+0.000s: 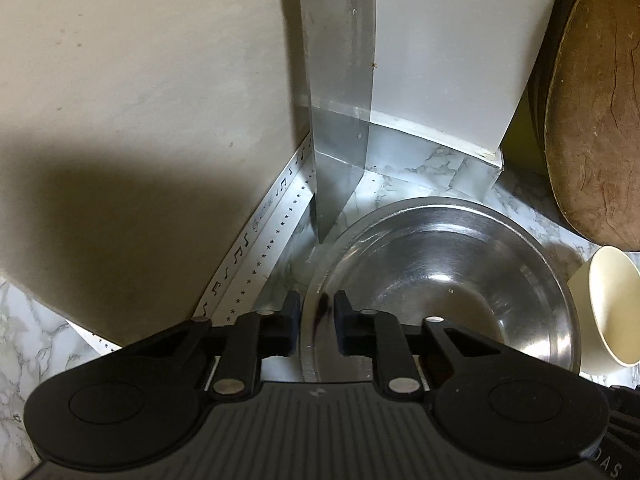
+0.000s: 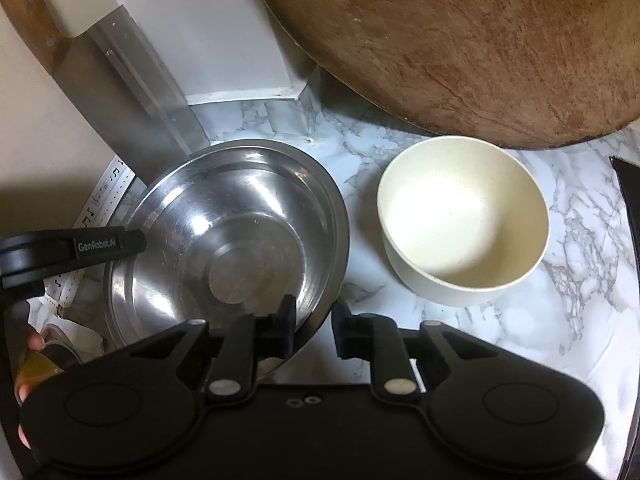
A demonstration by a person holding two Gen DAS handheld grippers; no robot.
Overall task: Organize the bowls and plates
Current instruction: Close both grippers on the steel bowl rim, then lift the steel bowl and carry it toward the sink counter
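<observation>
Gripping opposite sides of the round stainless-steel bowl point(image 2: 224, 240), your two tongs are both clamped on its thin rim. Your left gripper point(image 1: 316, 320) pinches the bowl's left edge, one black pad outside and one inside the brushed, scratched wall. Your right gripper point(image 2: 314, 326) bites the near right edge the same way. The bowl is shallow, shiny, with a flat circular base, and it sits on the white marble-patterned counter point(image 2: 520, 320) with grey veining.

Just right of it, apart from it, stands a cream matte bowl point(image 2: 464, 224), deep and smooth, faintly speckled. Behind both leans a large round wooden chopping board point(image 2: 480, 40), dark brown, cracked and heavily scored. Left of the board a white box-like block point(image 2: 200, 40) holds a steel cleaver point(image 2: 132, 92) with a broad grey blade and a wooden handle; its blade runs down toward the far left rim of the steel bowl. A beige plaster wall point(image 1: 140, 80) closes the left side, with a white paper strip printed with music notes point(image 1: 256, 240) along its foot.

Only your right wrist view shows the whole cream bowl, the cleaver's handle, your left gripper from the side, and a few fingertips point(image 2: 34, 340) at the near left. Your left wrist view shows the wall broadly and just a sliver of the cream bowl.
</observation>
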